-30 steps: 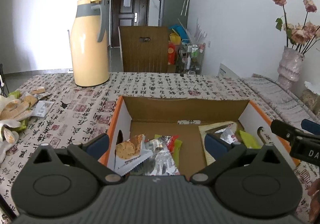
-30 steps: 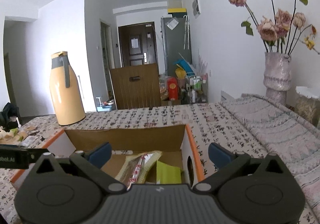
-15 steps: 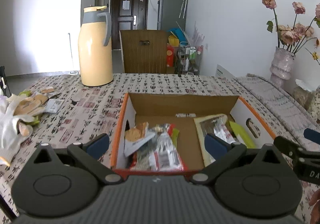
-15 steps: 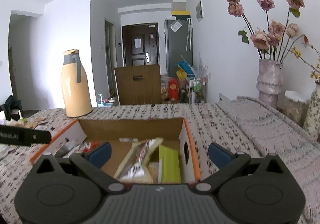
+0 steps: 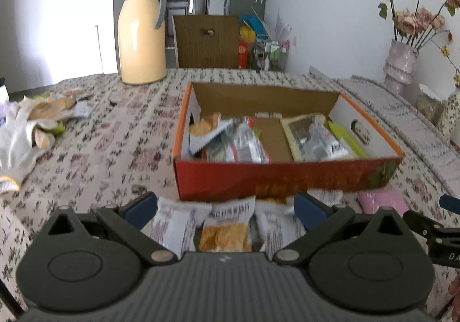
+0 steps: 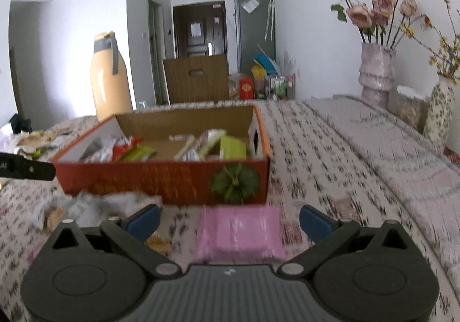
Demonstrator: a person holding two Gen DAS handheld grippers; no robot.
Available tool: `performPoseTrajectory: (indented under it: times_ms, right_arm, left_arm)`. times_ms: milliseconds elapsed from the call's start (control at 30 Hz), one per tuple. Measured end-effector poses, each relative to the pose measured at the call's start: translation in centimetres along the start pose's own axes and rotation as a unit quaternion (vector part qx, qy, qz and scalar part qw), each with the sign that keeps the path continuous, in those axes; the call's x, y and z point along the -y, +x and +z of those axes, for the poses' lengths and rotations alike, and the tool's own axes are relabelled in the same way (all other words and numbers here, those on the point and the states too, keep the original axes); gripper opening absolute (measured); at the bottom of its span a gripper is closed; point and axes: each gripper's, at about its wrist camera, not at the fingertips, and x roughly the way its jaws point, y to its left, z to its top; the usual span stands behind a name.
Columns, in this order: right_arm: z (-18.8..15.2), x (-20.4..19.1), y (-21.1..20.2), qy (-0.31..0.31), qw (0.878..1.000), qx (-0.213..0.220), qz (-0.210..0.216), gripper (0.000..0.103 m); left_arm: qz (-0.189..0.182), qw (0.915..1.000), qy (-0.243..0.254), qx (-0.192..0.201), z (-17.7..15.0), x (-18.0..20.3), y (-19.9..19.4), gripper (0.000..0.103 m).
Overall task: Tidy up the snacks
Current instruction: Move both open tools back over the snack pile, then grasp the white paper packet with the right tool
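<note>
An open red-orange cardboard box [image 5: 276, 178] stands on the patterned tablecloth and holds several snack packets [image 5: 238, 143]. It also shows in the right wrist view [image 6: 172, 178]. My left gripper [image 5: 225, 210] is open above white snack packets [image 5: 227, 224] lying in front of the box. My right gripper [image 6: 230, 220] is open above a pink packet [image 6: 238, 231] that lies just before the box's right corner. More white packets [image 6: 86, 204] lie to its left. The pink packet also shows in the left wrist view [image 5: 382, 201].
A yellow thermos jug [image 5: 142, 31] stands at the back left. White gloves and wrappers [image 5: 31, 123] lie at the table's left. Vases with dried flowers [image 6: 376, 69] stand at the right. A wooden chair back [image 5: 207, 40] is behind the table.
Both grippers have pulled back from over the box toward me. The box's front wall and the loose packets before it have come into view.
</note>
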Motion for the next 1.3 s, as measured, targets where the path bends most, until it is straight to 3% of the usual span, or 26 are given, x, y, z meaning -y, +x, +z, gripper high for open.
performPoseTrajectory:
  times_ms: [300, 633, 967, 1033, 1133, 1300]
  right_arm:
    - [-3.3, 0.0, -0.1, -0.012, 0.999, -0.046, 0.002, 0.103]
    - [-4.6, -0.5, 0.5, -0.021, 0.998, -0.063, 0.007, 0.101]
    - [-4.9, -0.3, 0.0, -0.026, 0.998, -0.049, 0.012, 0.053]
    - [-4.9, -0.2, 0.0, -0.023, 0.999, -0.048, 0.011, 0.053]
    - [-5.0, 0.0, -0.3, -0.014, 0.999, -0.047, 0.003, 0.07]
    - [-5.3, 0.2, -1.3, -0.004, 0.999, -0.041, -0.001, 0.07]
  left_arm:
    - [-0.01, 0.9996, 0.006, -0.027, -2.5, 0.0, -0.2, 0.103]
    - [-0.015, 0.9988, 0.011, -0.045, -3.9, 0.2, -0.4, 0.103]
    - [-0.019, 0.9983, 0.012, -0.054, -4.1, 0.6, 0.0, 0.103]
    - [-0.02, 0.9982, 0.012, -0.055, -4.2, 0.6, 0.0, 0.103]
    - [-0.02, 0.9982, 0.013, -0.056, -4.3, 0.6, 0.0, 0.103]
    - [-0.019, 0.998, 0.011, -0.059, -4.3, 0.5, 0.1, 0.103]
